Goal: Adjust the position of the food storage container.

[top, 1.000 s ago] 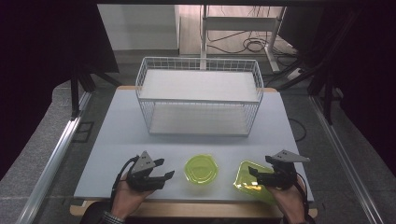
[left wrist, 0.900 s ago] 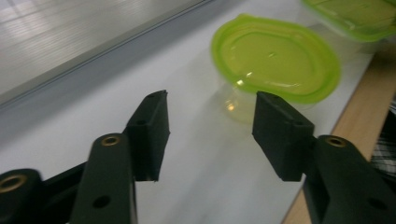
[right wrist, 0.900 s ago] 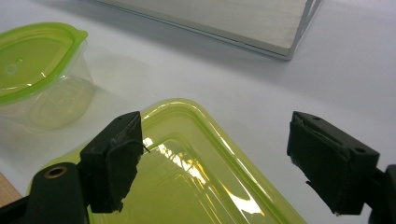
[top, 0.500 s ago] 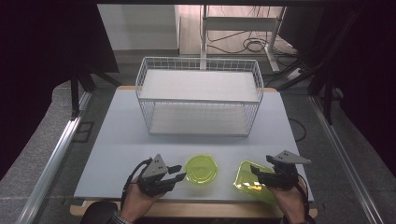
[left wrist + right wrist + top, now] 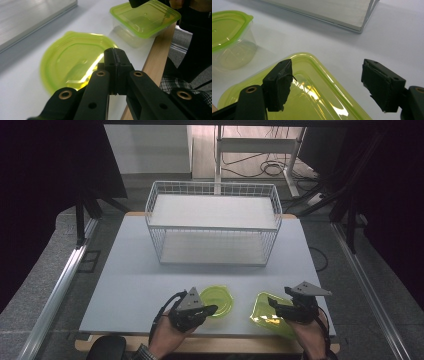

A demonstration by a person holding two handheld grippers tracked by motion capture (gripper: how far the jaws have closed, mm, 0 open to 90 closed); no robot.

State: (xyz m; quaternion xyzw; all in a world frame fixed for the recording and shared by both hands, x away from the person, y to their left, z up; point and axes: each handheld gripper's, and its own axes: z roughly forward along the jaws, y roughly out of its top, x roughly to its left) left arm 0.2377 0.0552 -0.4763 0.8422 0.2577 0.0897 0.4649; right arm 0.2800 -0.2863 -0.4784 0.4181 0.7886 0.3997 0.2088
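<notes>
A round clear container with a lime-green lid (image 5: 222, 299) (image 5: 72, 65) (image 5: 227, 30) stands near the table's front edge. My left gripper (image 5: 212, 309) (image 5: 115, 53) points at it from the left. Its jaws have just been closing and now meet over the lid's near rim, with nothing visible between the pads. To its right stands a rectangular container with the same green lid (image 5: 262, 315) (image 5: 145, 17) (image 5: 312, 100). My right gripper (image 5: 274, 303) (image 5: 328, 80) hovers over that lid's corner, open, one finger on each side and nothing gripped.
A white wire basket (image 5: 212, 184) (image 5: 367, 17) with a pale floor stands at the middle back of the white table (image 5: 125, 280). The table's wooden front edge (image 5: 160, 50) runs just behind both containers. A person's hands hold the grippers from below.
My left gripper moved right, up to the round container, and its jaws went from open to shut. The right gripper stayed over the rectangular lid.
</notes>
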